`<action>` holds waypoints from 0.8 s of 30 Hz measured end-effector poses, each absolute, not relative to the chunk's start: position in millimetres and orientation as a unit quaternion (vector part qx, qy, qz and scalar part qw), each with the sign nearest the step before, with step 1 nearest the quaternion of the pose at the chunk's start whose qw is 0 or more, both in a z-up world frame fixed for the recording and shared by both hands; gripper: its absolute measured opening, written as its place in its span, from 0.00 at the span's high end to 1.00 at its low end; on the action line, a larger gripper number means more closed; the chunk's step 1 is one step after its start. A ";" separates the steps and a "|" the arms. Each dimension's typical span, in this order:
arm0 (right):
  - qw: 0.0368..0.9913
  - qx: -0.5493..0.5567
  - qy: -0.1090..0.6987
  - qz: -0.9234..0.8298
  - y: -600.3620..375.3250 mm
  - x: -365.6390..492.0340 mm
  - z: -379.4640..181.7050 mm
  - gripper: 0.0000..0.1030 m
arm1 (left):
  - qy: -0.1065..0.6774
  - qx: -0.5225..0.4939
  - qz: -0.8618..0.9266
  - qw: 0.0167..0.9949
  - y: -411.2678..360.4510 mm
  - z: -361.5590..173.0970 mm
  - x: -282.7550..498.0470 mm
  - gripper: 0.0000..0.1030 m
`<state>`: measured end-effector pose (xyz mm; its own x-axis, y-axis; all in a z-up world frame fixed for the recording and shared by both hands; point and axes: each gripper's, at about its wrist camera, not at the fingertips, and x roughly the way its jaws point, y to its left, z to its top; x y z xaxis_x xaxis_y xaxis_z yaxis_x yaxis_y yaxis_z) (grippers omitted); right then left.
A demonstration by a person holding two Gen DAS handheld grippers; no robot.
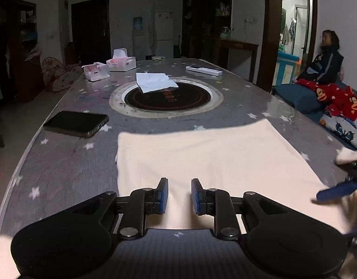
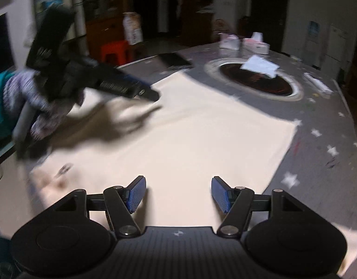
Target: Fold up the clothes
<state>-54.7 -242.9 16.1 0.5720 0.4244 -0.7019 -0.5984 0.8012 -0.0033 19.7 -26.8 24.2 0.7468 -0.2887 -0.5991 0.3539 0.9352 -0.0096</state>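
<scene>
A cream, rectangular cloth garment (image 1: 208, 160) is seen spread flat on the near part of the grey, star-printed surface (image 1: 62, 162), its far edge lying just short of the round dark inset in the middle. The left gripper (image 1: 179, 196) is held low over the garment's near edge, with its jaws narrowly parted and nothing between them. The right gripper (image 2: 178, 194) is held over the garment's near right portion, with its jaws set wide and likewise empty.

The step in hand is judged to be the taking of the near edge for a fold. It would be done well if both grippers were lowered to the hem at matching spots, well apart, so that the edge is lifted evenly. Only the top layer or the full thickness should be pinched deliberately, and the surface cover beneath should be left out of the bite. The edge should then be carried toward the far side and laid square with the far corners.

The garment appears smooth, thin and already partly folded, with straight left and far edges. Faint dark marks are visible near its near-left corner in the right wrist view, though blur prevents them from being identified. A black phone (image 1: 76, 123) lies on the surface just beyond the garment's far-left corner.
</scene>
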 end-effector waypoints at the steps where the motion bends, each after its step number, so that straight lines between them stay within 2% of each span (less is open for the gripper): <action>1: 0.874 -0.126 0.362 0.298 -241.5 -62.7 13.3 0.38 | 0.312 0.056 -0.168 0.933 -25.1 21.6 13.8 0.76; 5: 0.876 -0.132 0.354 0.301 -241.7 -80.1 9.1 0.38 | 0.331 0.046 -0.139 0.932 -10.8 9.0 -0.7 0.76; 15: 0.881 -0.112 0.354 0.293 -247.0 -85.1 6.2 0.37 | 0.312 -0.004 -0.121 0.942 21.9 13.2 -25.4 0.77; 19: 0.881 -0.112 0.355 0.292 -246.7 -85.0 6.0 0.37 | 0.307 -0.029 -0.091 0.947 45.4 14.4 -29.6 0.70; 24: 0.881 -0.113 0.355 0.292 -246.4 -83.3 5.2 0.36 | 0.290 -0.029 0.000 0.957 82.6 18.6 -37.8 0.69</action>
<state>-83.3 -246.4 5.2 0.5767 0.4340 -0.6921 -0.5947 0.8039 0.0085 -37.8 82.6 18.6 0.8316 -0.0168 -0.5551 -0.0168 0.9983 -0.0554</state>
